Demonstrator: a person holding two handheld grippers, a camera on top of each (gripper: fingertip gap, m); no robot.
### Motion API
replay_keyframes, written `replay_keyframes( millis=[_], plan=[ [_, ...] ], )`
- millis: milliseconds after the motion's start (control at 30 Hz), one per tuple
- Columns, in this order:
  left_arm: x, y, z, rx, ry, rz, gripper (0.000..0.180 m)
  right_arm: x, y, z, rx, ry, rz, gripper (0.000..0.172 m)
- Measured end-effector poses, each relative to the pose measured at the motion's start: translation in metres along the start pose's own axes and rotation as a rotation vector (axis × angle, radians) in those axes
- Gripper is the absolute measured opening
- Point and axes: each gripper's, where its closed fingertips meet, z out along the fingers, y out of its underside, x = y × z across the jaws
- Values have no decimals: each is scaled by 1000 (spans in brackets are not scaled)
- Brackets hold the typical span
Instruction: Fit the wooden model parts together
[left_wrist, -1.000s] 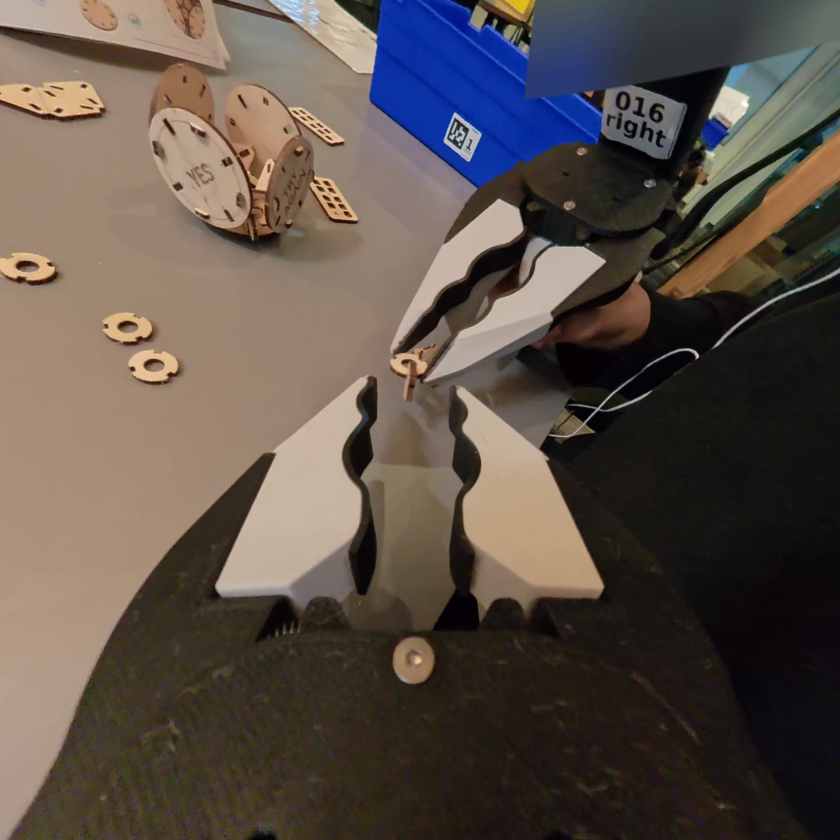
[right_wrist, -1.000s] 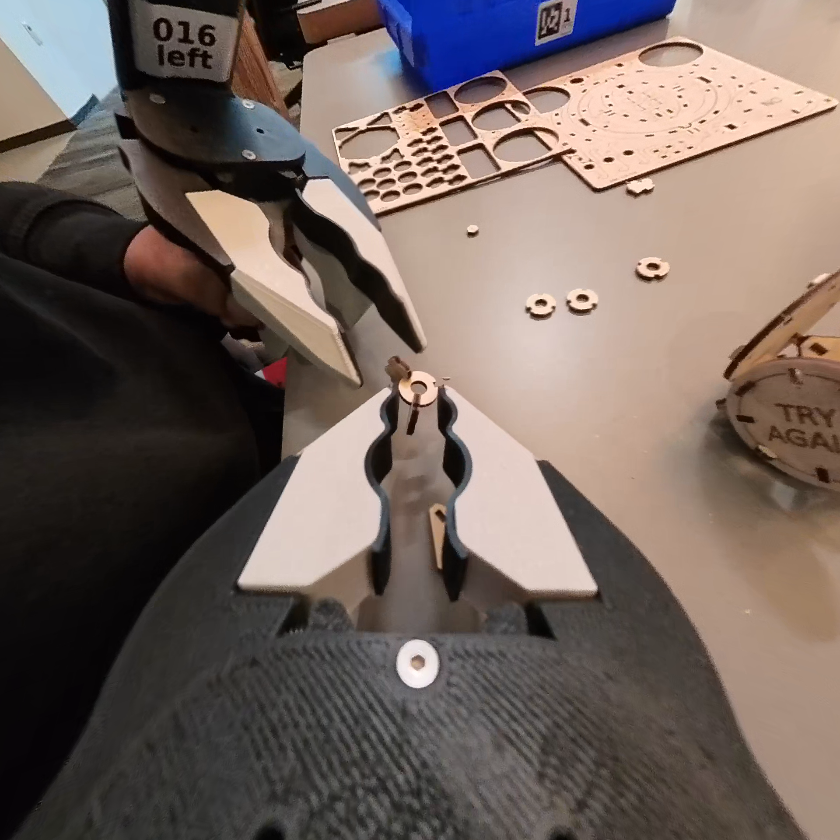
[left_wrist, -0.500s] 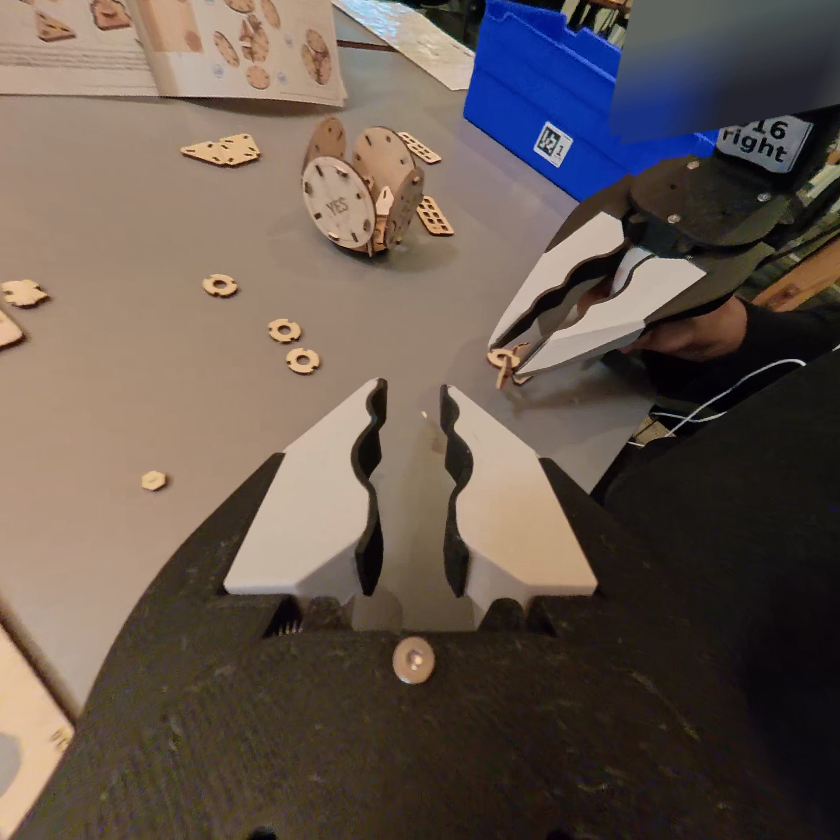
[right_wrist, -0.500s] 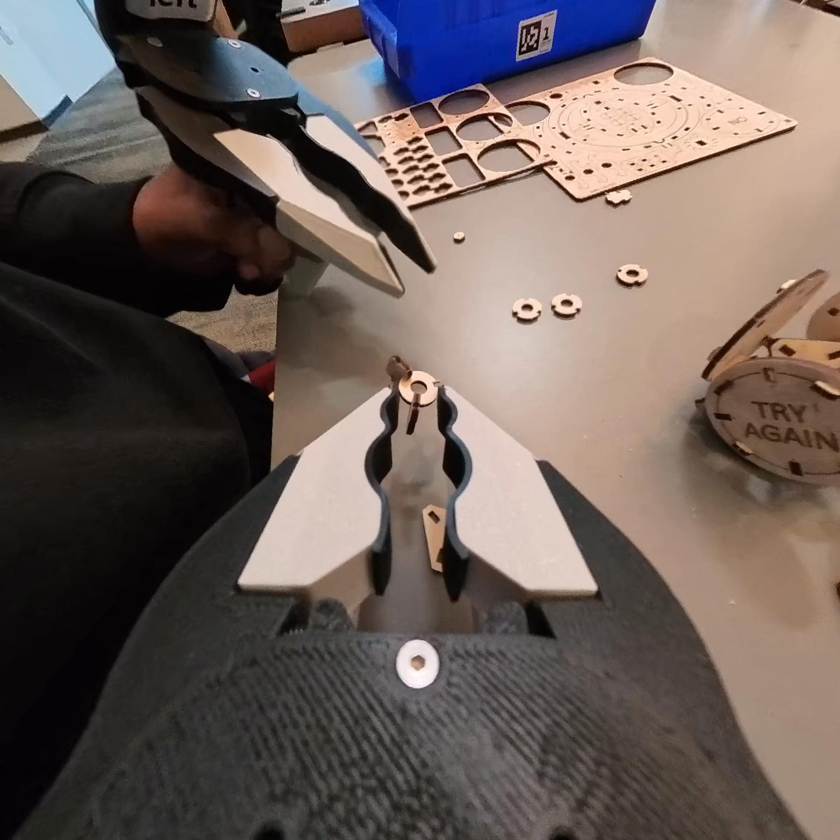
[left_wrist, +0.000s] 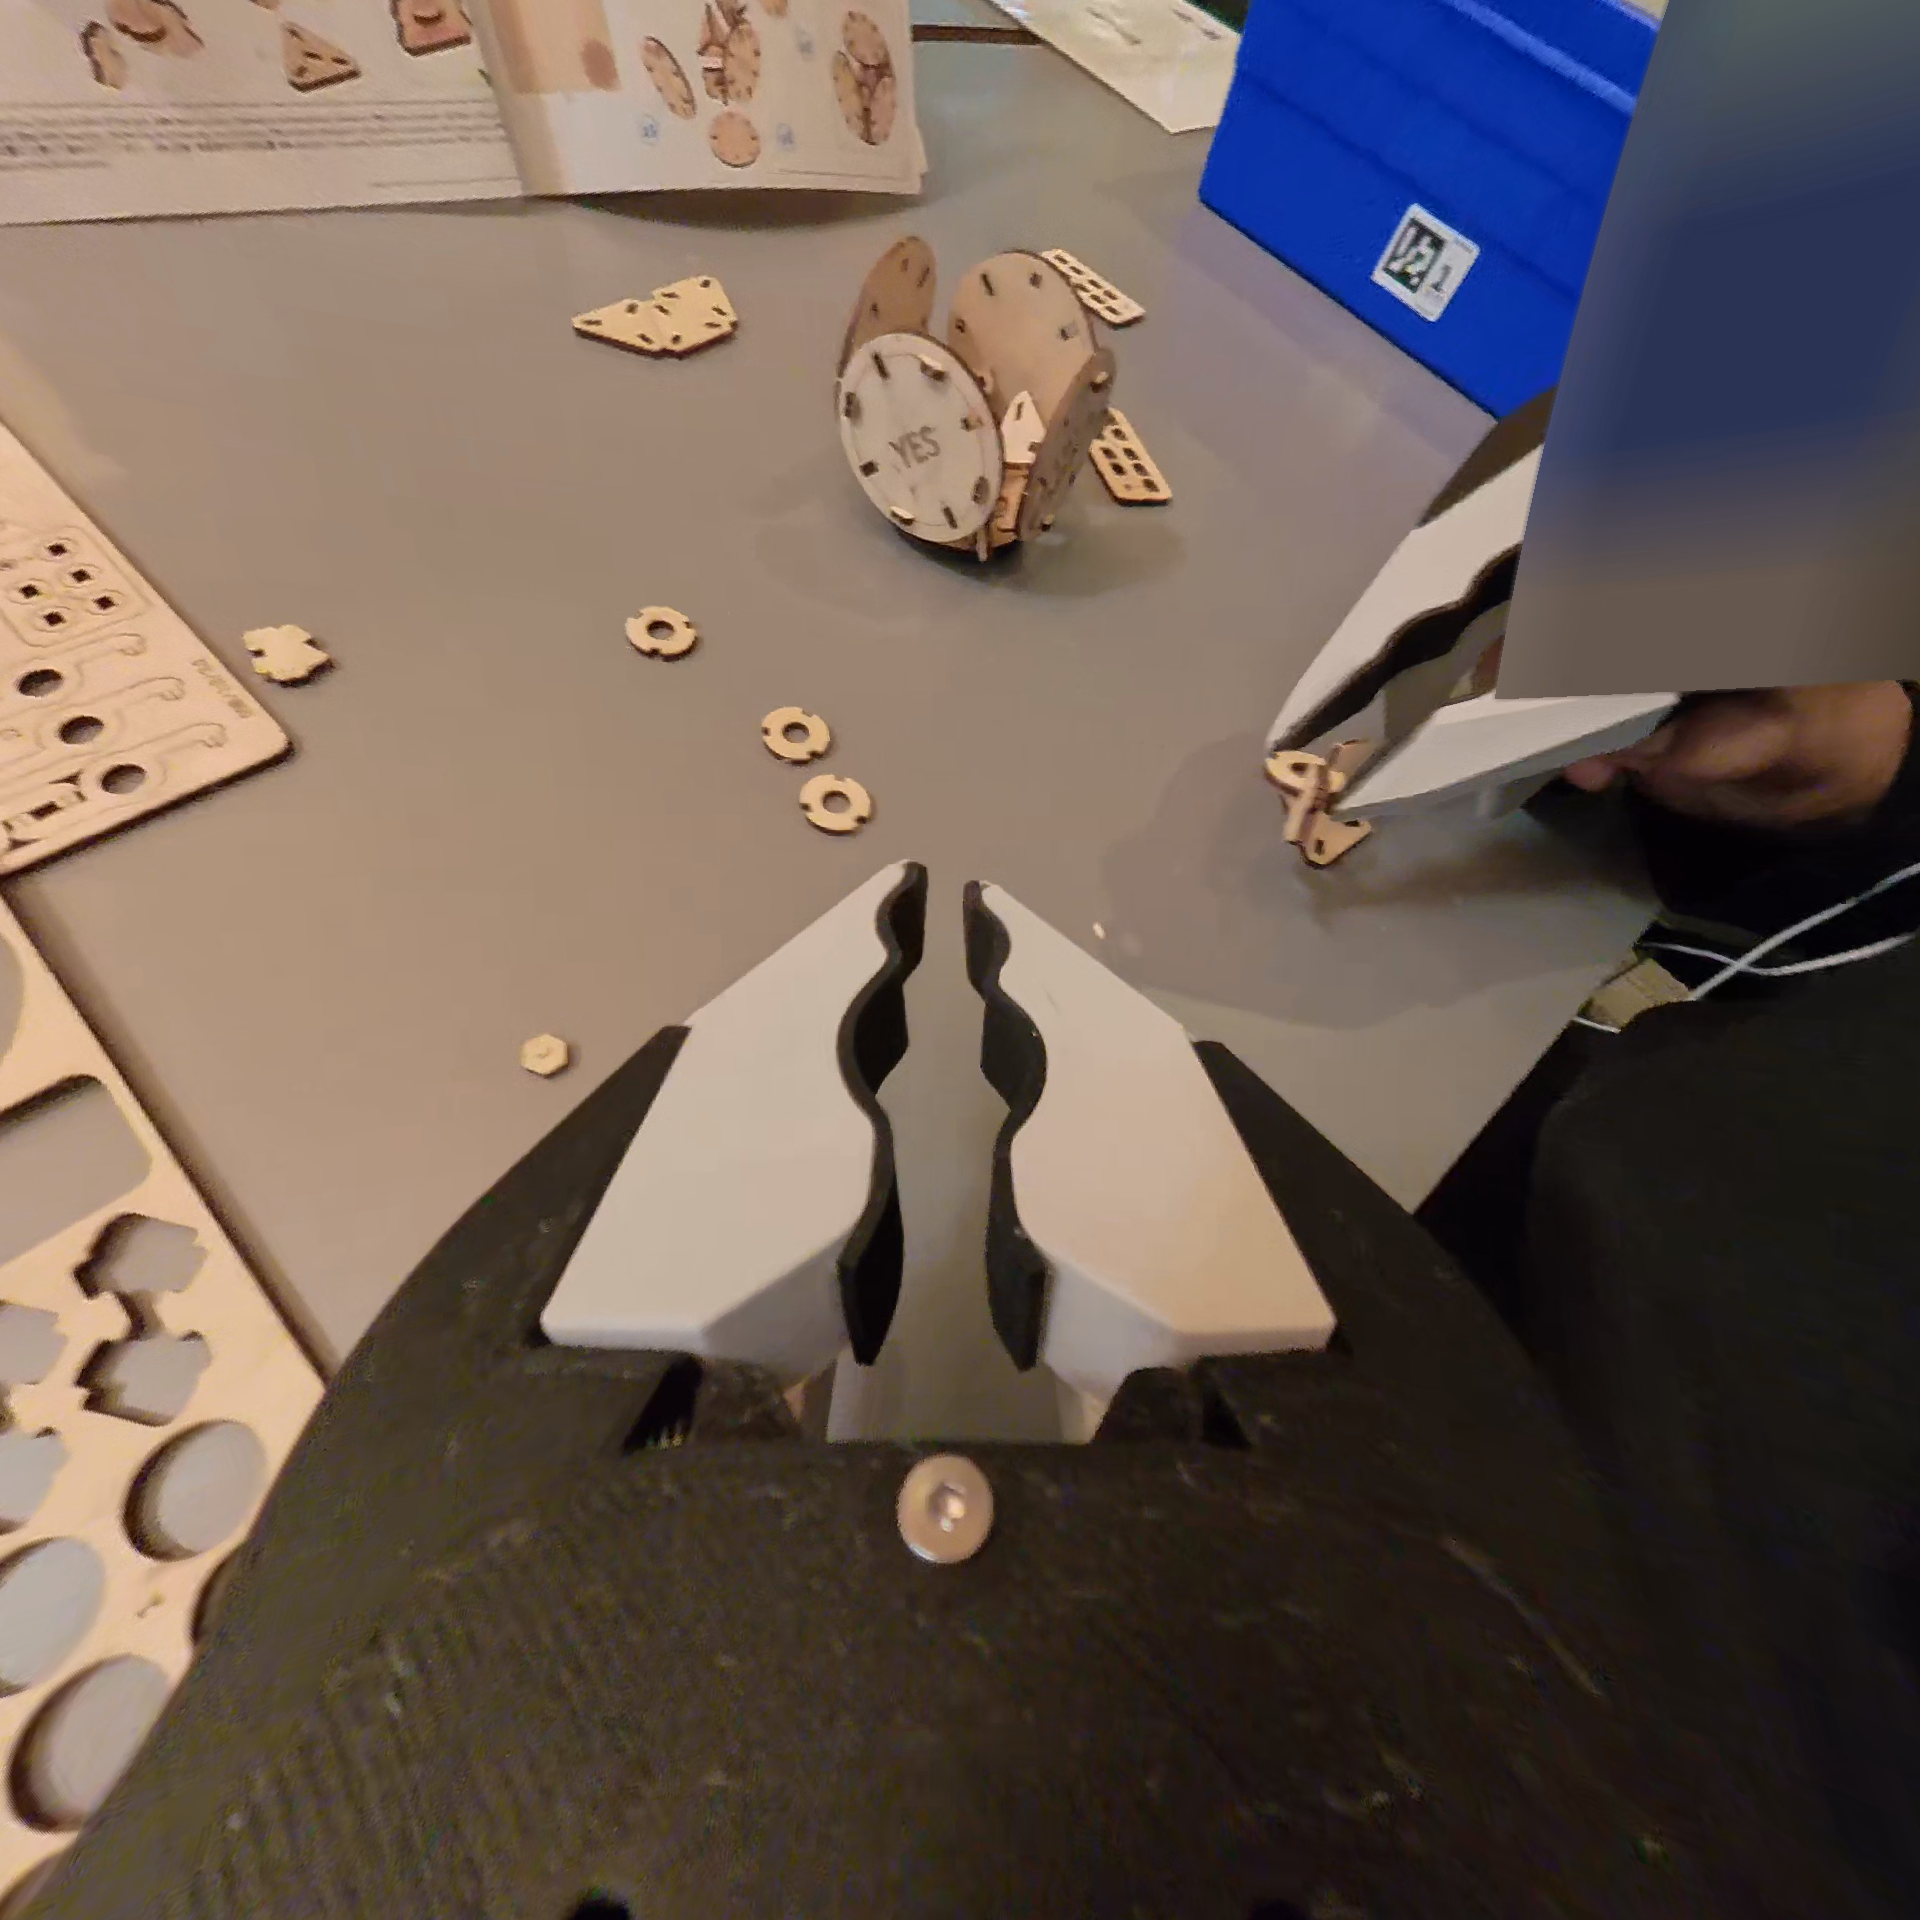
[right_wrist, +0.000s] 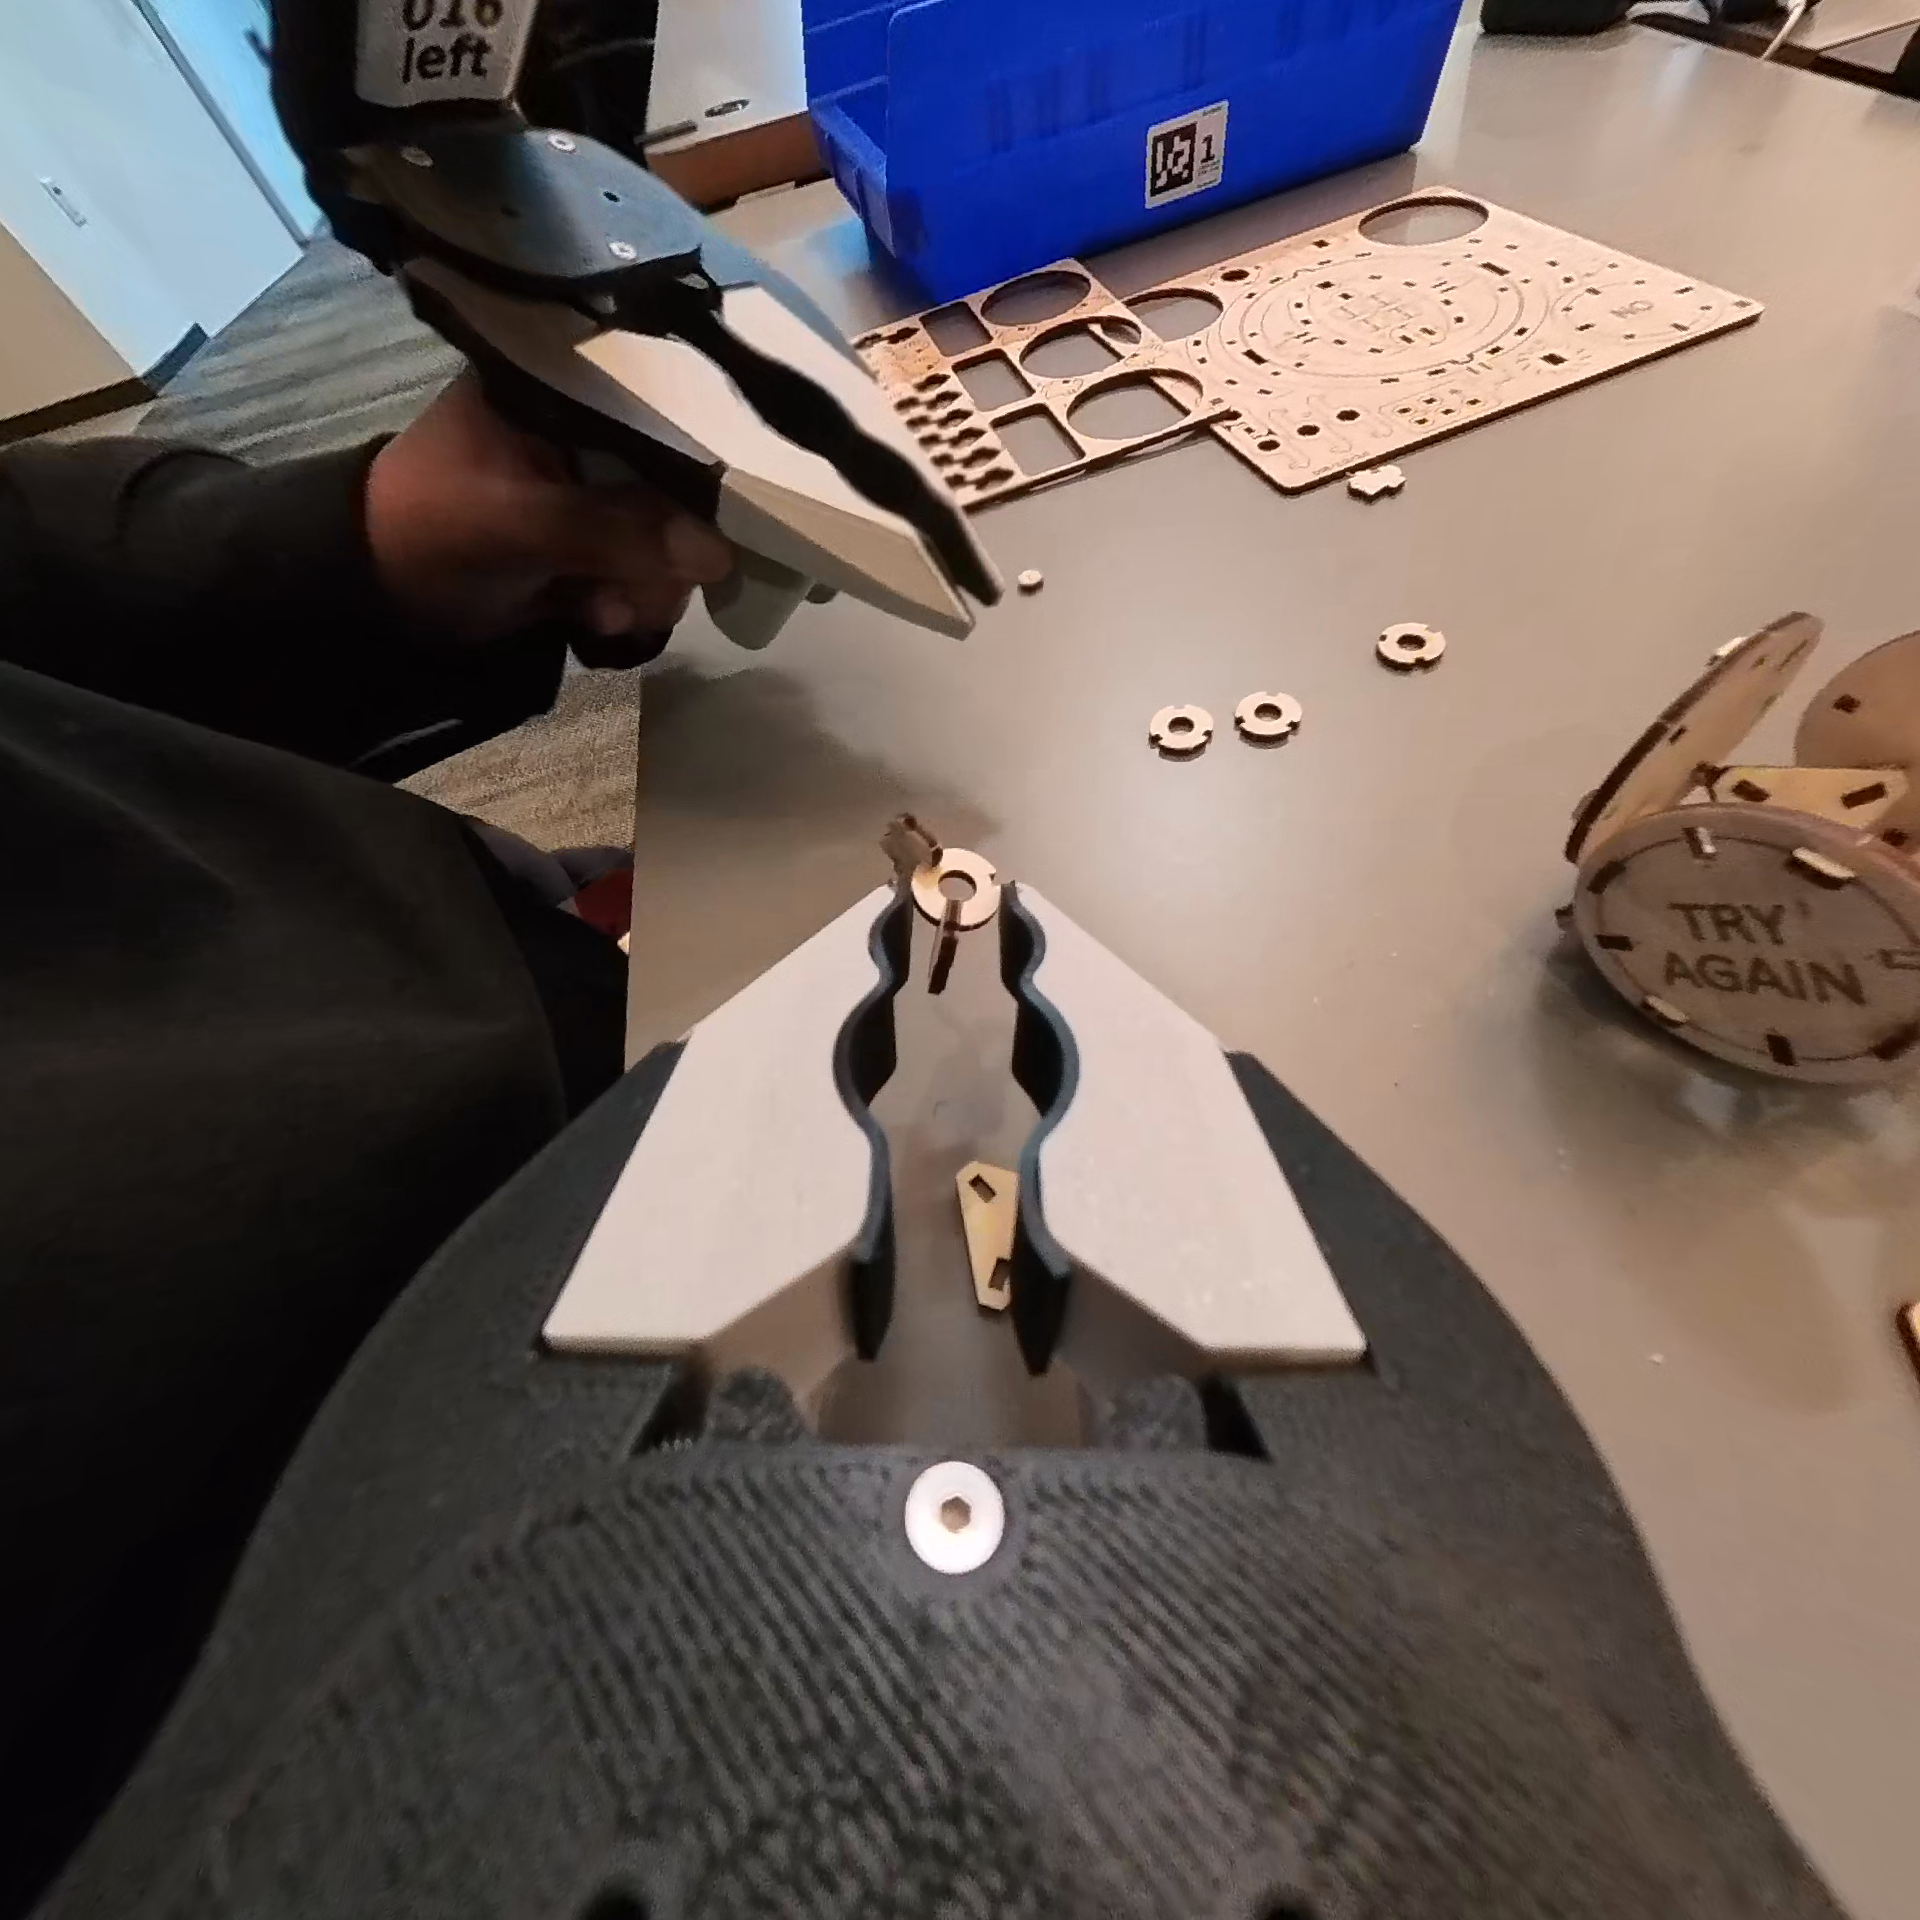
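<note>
Your left gripper (left_wrist: 943, 888) hovers over the bench (left_wrist: 416, 468), fingers narrow w/ nothing between, just right of two wooden rings (left_wrist: 816, 769). Further right of the rings, your right gripper (right_wrist: 956, 899) pinches a small wooden ring-and-tab assembly (right_wrist: 948, 899) at its fingertips, near the bench edge.
</note>
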Motion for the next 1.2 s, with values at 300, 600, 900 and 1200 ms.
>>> replay_keyframes(
  millis=[300, 600, 900, 1200],
  plan=[
    [-26, -11, 39, -122, -2, -43, 24, 4, -5, -4, 39, 22, 9, 15],
    [-21, -3, 52, -167, -42, 18, 25, 6, -9, -8, 74, 26, 22, 15],
    [-24, -1, 46, -162, -49, 8, 24, 7, -11, -10, 91, 26, 32, 15],
    [-51, 1, 22, -138, -124, -42, 23, 7, -11, -10, 88, 29, 31, 15]
  ],
)
